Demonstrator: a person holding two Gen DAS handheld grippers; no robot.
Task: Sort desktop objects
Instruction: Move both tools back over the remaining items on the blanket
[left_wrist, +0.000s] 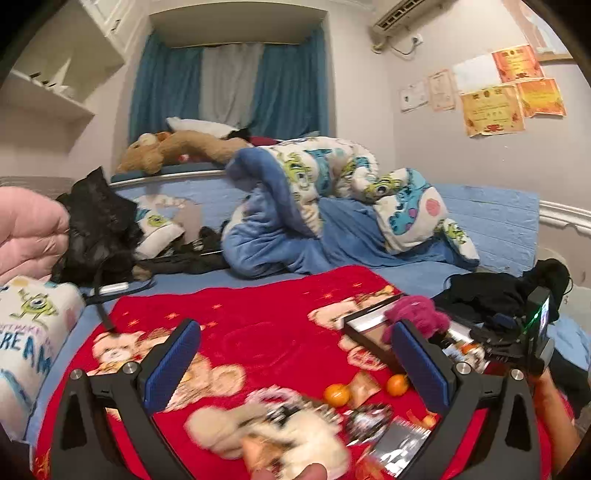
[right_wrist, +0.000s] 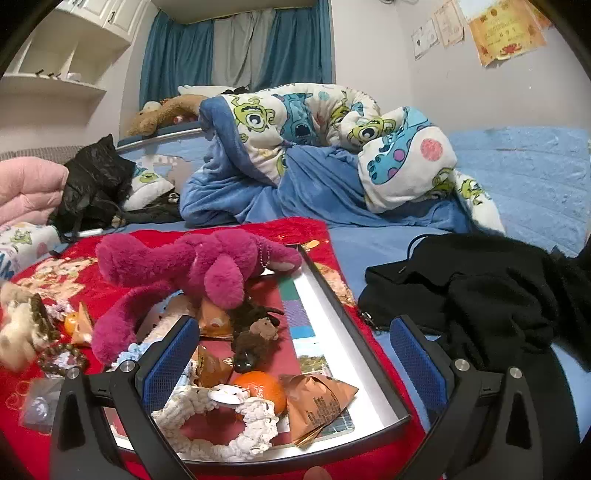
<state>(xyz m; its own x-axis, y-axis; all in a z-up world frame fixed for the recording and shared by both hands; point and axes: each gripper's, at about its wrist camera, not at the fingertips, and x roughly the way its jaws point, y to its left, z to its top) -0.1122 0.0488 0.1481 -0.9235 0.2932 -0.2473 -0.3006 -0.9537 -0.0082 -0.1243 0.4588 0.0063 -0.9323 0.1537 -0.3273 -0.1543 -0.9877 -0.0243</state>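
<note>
A shallow black-rimmed tray (right_wrist: 343, 317) lies on a red blanket (left_wrist: 258, 325). In it are a magenta plush bear (right_wrist: 207, 266), an orange (right_wrist: 262, 387), brown snack packets (right_wrist: 317, 402), a small brown plush (right_wrist: 255, 336) and a white crocheted band (right_wrist: 221, 424). My right gripper (right_wrist: 295, 354) is open and empty just above the tray's near end. My left gripper (left_wrist: 295, 358) is open and empty above the blanket, over a blurred cream plush (left_wrist: 280, 432), two small oranges (left_wrist: 336, 394) and foil packets (left_wrist: 402, 443). The tray (left_wrist: 369, 332) also shows at the right in the left wrist view.
A crumpled blue cartoon duvet (right_wrist: 314, 147) lies behind the blanket. Black clothes (right_wrist: 498, 295) are heaped to the right of the tray. A black bag (right_wrist: 92, 184) and pink quilt (right_wrist: 26, 184) lie at the left. A bead bracelet (right_wrist: 62, 354) lies left of the tray.
</note>
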